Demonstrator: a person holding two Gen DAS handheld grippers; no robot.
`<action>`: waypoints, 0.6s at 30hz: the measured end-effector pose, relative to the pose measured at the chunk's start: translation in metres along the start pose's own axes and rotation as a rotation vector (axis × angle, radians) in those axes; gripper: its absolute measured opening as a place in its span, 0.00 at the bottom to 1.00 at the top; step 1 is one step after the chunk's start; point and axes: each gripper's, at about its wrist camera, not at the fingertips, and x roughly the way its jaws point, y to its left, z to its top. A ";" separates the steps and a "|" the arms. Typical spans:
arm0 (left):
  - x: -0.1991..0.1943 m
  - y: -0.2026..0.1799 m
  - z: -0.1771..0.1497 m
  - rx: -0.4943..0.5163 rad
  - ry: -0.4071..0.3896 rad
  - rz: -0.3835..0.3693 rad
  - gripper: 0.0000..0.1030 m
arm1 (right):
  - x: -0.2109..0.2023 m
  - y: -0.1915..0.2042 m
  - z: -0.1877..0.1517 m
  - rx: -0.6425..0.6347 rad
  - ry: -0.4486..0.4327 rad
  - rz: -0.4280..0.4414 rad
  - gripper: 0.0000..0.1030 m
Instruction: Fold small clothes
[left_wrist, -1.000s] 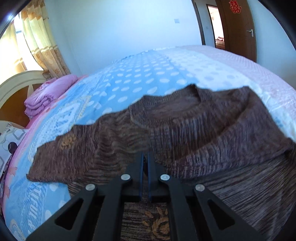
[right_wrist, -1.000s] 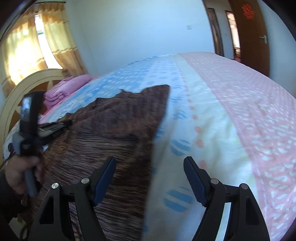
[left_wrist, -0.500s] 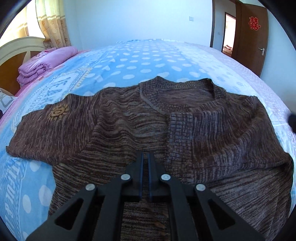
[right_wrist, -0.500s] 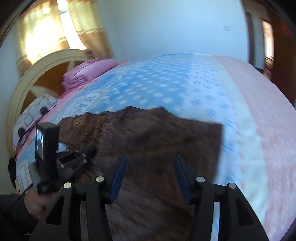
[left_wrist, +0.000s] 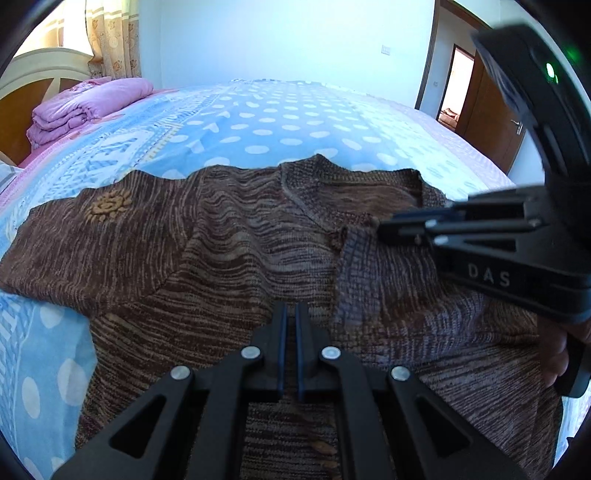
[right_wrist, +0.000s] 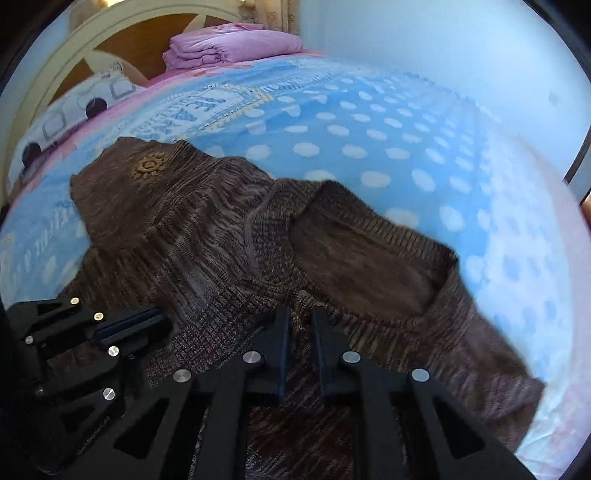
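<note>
Pinching the sweater (right_wrist: 207, 229), right gripper (right_wrist: 298, 325) jaws just closed; left gripper (left_wrist: 291, 310) jaws shut; left view alone shows a hand (left_wrist: 557, 354)

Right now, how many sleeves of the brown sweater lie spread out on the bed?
1. The sleeve with the yellow sun emblem lies flat to the left on the bed. The other sleeve seems folded across the brown sweater, near the right tongs.

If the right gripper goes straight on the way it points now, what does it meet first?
The right gripper, jaws just closed, would probably first meet the ribbed neckline of the brown knitted sweater just ahead; depth is unclear.
</note>
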 end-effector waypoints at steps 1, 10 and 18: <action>0.000 0.000 0.000 0.002 -0.001 0.003 0.06 | -0.001 0.002 0.003 -0.003 -0.013 -0.009 0.09; 0.001 -0.003 0.000 0.023 0.000 0.024 0.06 | 0.008 -0.006 0.016 0.118 -0.062 -0.027 0.47; 0.002 0.001 0.001 -0.001 0.002 0.001 0.07 | -0.069 -0.041 -0.079 0.297 -0.125 -0.031 0.68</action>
